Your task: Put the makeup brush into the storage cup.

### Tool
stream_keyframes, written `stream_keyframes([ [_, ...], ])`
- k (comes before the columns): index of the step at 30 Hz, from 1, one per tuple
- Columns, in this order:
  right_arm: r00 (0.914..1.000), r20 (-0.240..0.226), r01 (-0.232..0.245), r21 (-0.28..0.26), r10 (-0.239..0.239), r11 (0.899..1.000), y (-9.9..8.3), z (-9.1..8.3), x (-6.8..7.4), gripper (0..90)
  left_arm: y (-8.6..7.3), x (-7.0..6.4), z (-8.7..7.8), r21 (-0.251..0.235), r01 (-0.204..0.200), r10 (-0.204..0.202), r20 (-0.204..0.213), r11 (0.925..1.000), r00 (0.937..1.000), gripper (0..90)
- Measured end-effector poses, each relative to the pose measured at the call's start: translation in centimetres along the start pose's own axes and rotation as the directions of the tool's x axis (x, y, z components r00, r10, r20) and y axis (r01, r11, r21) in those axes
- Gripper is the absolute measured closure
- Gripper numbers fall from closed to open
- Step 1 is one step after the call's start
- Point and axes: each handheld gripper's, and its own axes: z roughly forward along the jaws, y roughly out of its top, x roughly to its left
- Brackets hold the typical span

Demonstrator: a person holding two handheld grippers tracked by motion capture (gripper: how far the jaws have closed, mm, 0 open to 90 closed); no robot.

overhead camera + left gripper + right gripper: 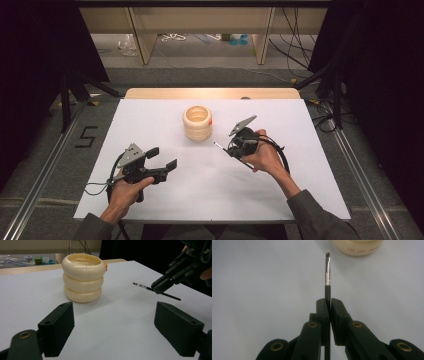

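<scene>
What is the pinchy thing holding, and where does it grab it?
The right gripper pinches a thin brush by its black handle, below the metal band. The left gripper is open.

A black "5" is showing on the floor (87, 136), left of the left tongs (162, 158). Reddish lettering is running around the cream pot (359, 248) ahead of the right tongs (329, 302), too blurred to read.

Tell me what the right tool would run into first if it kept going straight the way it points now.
Probably the cream ribbed holder. The right tool is shut on a thin brush whose tip points towards the holder's base, so the brush tip would likely touch first. Bare white table lies between; the exact gap is unclear.
</scene>
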Motion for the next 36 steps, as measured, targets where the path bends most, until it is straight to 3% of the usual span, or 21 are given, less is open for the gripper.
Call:
stream_keyframes([
  [9,0.9997,0.024,0.0,-0.083,0.002,0.997,0.8,-0.7,-0.7,85.8,0.0,0.0,0.0,0.0,0.001,-0.001,0.0,1.0,1.0,16.0],
  [12,0.9993,0.035,-0.006,-0.159,0.011,0.987,1.5,-1.4,-1.2,85.8,0.0,0.0,0.0,0.0,0.001,-0.001,-0.001,1.0,1.0,16.0],
  [15,0.9994,0.028,-0.013,-0.188,0.019,0.982,1.8,-1.8,-1.4,85.8,0.0,0.0,0.0,0.0,0.0,0.0,-0.001,1.0,1.0,16.0],
  [16,0.9993,0.028,-0.017,-0.22,0.023,0.975,2.2,-2.0,-1.6,85.8,0.0,0.0,0.0,0.0,0.001,-0.001,-0.001,1.0,1.0,16.0],
  [19,0.9994,0.029,-0.013,-0.239,0.02,0.971,2.5,-2.1,-1.9,85.8,0.0,0.0,0.0,-0.001,0.001,-0.001,-0.001,1.0,1.0,16.0],
  [21,0.9988,0.034,-0.023,-0.273,0.034,0.962,2.7,-1.8,-2.0,85.8,0.0,0.0,0.0,0.0,0.001,-0.001,0.0,1.0,1.0,16.0],
  [22,0.9992,0.021,-0.027,-0.262,0.034,0.965,2.7,-1.9,-2.1,85.8,0.0,0.0,0.0,-0.001,0.001,-0.001,0.0,1.0,1.0,16.0],
  [25,0.9986,0.016,-0.044,-0.288,0.05,0.957,2.8,-1.8,-2.4,85.8,0.0,0.0,0.0,-0.001,0.001,-0.001,0.0,1.0,1.0,16.0],
  [36,0.997,0.016,-0.062,-0.404,0.075,0.913,4.2,-2.1,-3.4,85.8,0.0,0.0,0.1,-0.001,0.006,-0.006,0.0,1.0,1.0,16.0],
])
